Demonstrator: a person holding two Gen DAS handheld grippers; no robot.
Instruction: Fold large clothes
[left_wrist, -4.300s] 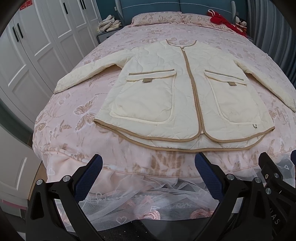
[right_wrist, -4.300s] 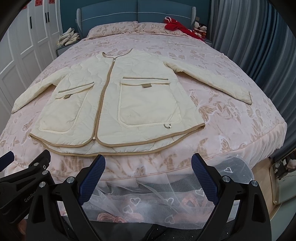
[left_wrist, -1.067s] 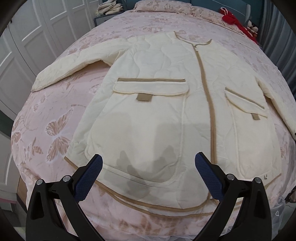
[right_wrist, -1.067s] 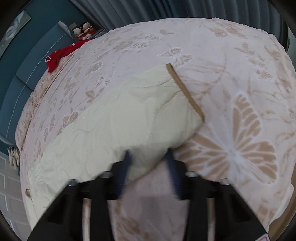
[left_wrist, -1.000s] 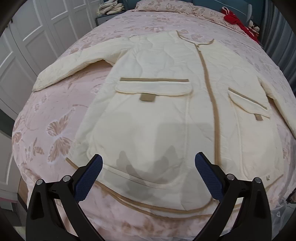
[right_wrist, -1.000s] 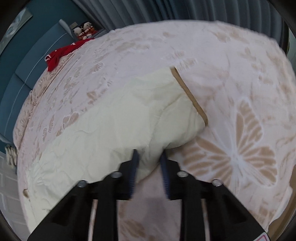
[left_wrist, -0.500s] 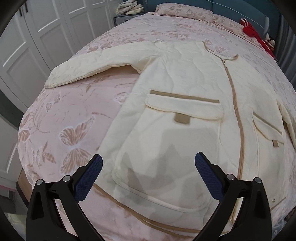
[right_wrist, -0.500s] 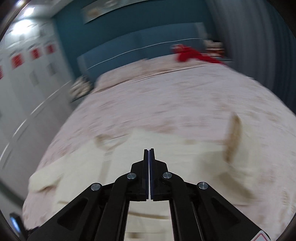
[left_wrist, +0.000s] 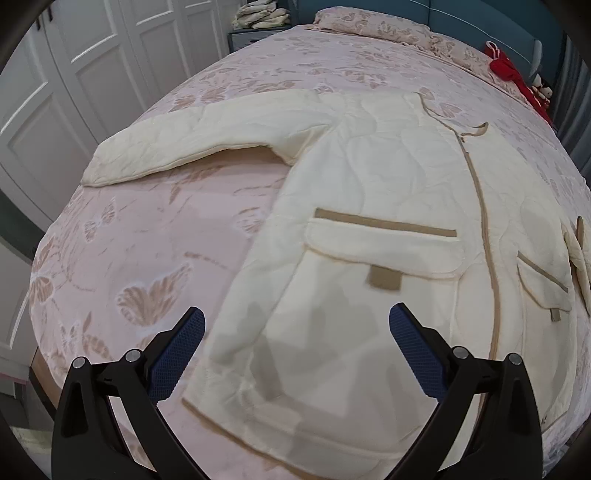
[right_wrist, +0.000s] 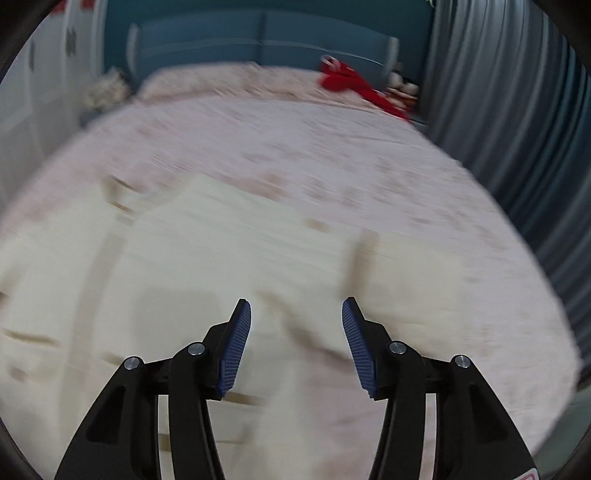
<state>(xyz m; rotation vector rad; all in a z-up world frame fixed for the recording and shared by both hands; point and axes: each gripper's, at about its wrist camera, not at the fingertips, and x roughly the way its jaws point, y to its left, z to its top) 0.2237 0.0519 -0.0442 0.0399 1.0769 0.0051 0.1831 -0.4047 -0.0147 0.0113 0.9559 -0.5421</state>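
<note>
A cream quilted jacket (left_wrist: 369, 192) with tan trim lies face up on the pink bed (left_wrist: 155, 229). Its left sleeve (left_wrist: 207, 136) stretches out towards the wardrobe. At the right edge of the left wrist view a tan-edged cuff (left_wrist: 580, 254) lies folded onto the jacket's front. My left gripper (left_wrist: 295, 332) hovers open over the jacket's lower left panel, nothing between its pads. In the blurred right wrist view my right gripper (right_wrist: 295, 325) hangs above the jacket (right_wrist: 184, 266); its jaws are opening and nothing is between them.
White wardrobe doors (left_wrist: 74, 74) stand close along the bed's left side. Pillows (left_wrist: 369, 26) and a red garment (left_wrist: 509, 74) lie at the headboard end. Grey curtains (right_wrist: 517, 129) hang to the right. Folded items (left_wrist: 258, 14) sit on a bedside stand.
My right gripper closed on the right sleeve's cuff, carried it across onto the jacket's front and has let it go. The left gripper drifted left along the jacket, still open.
</note>
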